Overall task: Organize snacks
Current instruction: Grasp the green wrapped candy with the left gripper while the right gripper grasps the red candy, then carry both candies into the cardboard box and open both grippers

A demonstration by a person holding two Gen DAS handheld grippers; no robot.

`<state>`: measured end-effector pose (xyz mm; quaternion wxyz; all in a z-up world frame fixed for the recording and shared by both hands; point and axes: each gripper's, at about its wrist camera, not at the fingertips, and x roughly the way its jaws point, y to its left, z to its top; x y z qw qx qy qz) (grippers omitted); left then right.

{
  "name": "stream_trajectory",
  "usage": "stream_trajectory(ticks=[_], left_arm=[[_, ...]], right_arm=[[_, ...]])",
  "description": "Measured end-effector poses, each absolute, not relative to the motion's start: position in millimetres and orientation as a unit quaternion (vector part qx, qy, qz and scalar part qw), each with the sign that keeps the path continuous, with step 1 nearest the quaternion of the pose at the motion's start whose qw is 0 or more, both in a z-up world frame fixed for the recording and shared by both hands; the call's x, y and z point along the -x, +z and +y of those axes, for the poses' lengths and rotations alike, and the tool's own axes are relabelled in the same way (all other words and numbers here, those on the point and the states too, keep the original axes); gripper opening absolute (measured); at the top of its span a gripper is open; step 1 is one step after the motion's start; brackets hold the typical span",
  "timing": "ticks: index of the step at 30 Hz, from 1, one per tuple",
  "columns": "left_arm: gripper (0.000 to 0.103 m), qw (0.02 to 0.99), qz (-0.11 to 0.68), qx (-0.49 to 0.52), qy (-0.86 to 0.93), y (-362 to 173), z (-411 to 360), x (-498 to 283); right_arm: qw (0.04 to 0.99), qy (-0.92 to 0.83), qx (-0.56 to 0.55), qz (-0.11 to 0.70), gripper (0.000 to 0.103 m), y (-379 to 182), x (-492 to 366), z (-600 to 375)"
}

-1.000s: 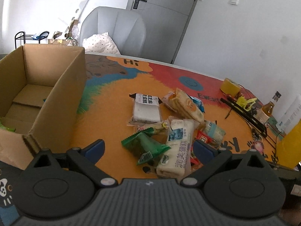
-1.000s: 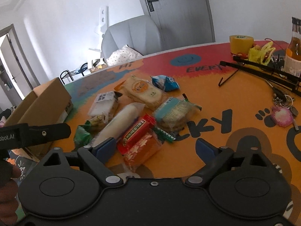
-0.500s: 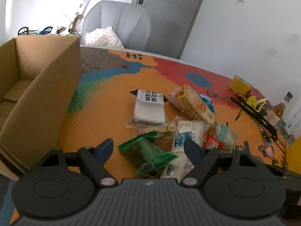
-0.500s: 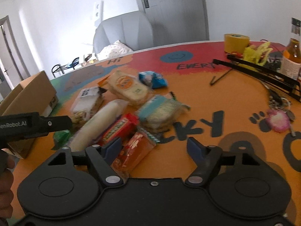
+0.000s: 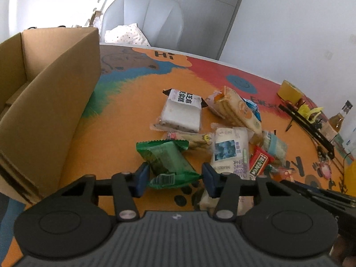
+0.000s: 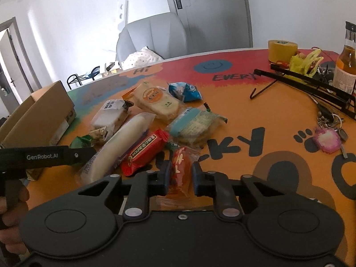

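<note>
**Two snack packets caught at once, box waiting at the left**

The left gripper [image 5: 173, 176] is closing its blue pads around a crinkly green foil snack packet [image 5: 165, 161], low in the centre of its frame; the left pad touches the wrapper, while the right pad stands just clear. The right gripper [image 6: 179, 178] is clenched on a glossy orange plastic snack packet [image 6: 181, 170], bottom centre of its view.

To do this well, I judge each pinch should sit across the packet's body, not its thin crimped edge, and lift straight up so the slippery film does not drag its neighbours.

Further out lie a long white pillow-shaped packet [image 6: 118, 149], a shiny red bar wrapper [image 6: 144, 153] and a pale cracker pack [image 6: 155, 100] on the colourful printed worktop [image 6: 255, 122]. The open brown cardboard box [image 5: 44, 102], stiff and matt, fills the left.
</note>
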<state>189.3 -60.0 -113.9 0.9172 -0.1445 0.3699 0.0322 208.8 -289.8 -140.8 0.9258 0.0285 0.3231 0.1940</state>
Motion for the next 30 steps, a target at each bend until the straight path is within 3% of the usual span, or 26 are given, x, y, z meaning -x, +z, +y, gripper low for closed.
stream_trajectory(ticks=[30], left_arm=[[0.049,0.950,0.286,0.124,0.022,-34,-27,-159]], right_arm=[[0.929,0.266,-0.036,0.255,0.016,-76,-197,-230]])
